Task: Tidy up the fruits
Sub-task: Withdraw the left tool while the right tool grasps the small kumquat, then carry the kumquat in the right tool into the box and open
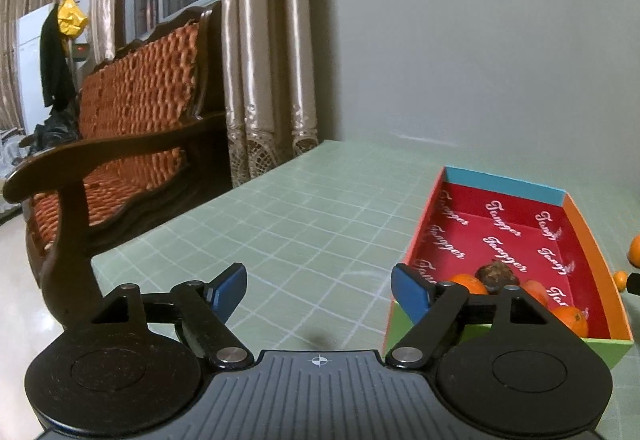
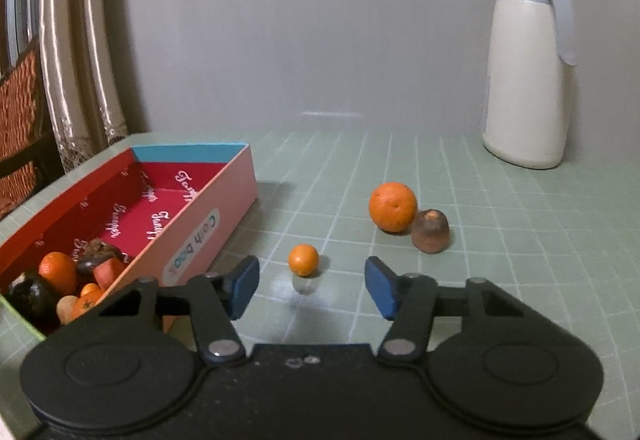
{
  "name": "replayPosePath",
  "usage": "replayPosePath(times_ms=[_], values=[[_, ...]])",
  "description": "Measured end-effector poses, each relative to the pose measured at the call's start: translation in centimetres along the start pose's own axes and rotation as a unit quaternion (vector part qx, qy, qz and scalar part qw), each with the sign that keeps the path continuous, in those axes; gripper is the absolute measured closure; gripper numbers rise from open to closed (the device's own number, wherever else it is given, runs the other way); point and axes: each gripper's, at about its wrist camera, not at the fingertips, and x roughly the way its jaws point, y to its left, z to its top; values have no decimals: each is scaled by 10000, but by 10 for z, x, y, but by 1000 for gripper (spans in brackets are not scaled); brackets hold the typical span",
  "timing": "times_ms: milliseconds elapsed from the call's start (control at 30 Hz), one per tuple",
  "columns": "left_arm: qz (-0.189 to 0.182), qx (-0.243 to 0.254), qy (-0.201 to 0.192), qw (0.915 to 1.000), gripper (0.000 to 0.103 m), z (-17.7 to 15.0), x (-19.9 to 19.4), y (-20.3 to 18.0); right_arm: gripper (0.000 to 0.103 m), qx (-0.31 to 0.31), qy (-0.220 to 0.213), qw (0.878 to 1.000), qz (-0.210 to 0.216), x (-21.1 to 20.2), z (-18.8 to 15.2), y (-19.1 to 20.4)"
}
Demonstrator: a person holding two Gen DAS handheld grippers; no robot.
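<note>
a pale green desk [image 2: 500,240] ruled with a white grid runs up to a plain grey wall [image 2: 320,40]. the open box [image 2: 208,236], red inside with white script, pink on its long outer wall and blue at its far end, is the landmark here. beyond the box's far left corner hang shiny beige curtains [image 1: 264,52] with lace hems, and further left of them stands a dark wooden sofa [image 1: 132,128] with orange woven cushions; behind the sofa a coat stand carries a hat, a yellow bag and a dark garment. well right of the box, against the wall, stands one cream jug [image 2: 528,72] with a grey lid and handle.

three fruits lie loose on the desk right of the box: one small orange [image 2: 303,259] nearest it, one large orange [image 2: 393,206] further right, and one brown fruit [image 2: 430,231] touching the large orange. inside the box, at its near end, a pile holds several orange fruits and at least two dark ones; an exact count cannot be told.

the right tool [image 2: 312,286] stands with its blue pads apart, the small orange just beyond the gap, untouched. the left tool [image 1: 318,290] is spread wide over bare desk just left of the box, gripping nothing.
</note>
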Motion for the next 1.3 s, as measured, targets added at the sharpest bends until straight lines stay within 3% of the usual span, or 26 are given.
replayPosePath(times_ms=[500, 867, 1300], values=[[210, -345, 193, 9990, 24, -2, 11, 24, 61, 134, 471, 9988, -7, 39, 10, -1], [233, -403, 273, 9985, 24, -3, 14, 30, 84, -57, 514, 9987, 32, 44, 11, 6], [268, -431, 279, 9983, 24, -4, 14, 31, 84, -102, 404, 9991, 109, 31, 11, 10]])
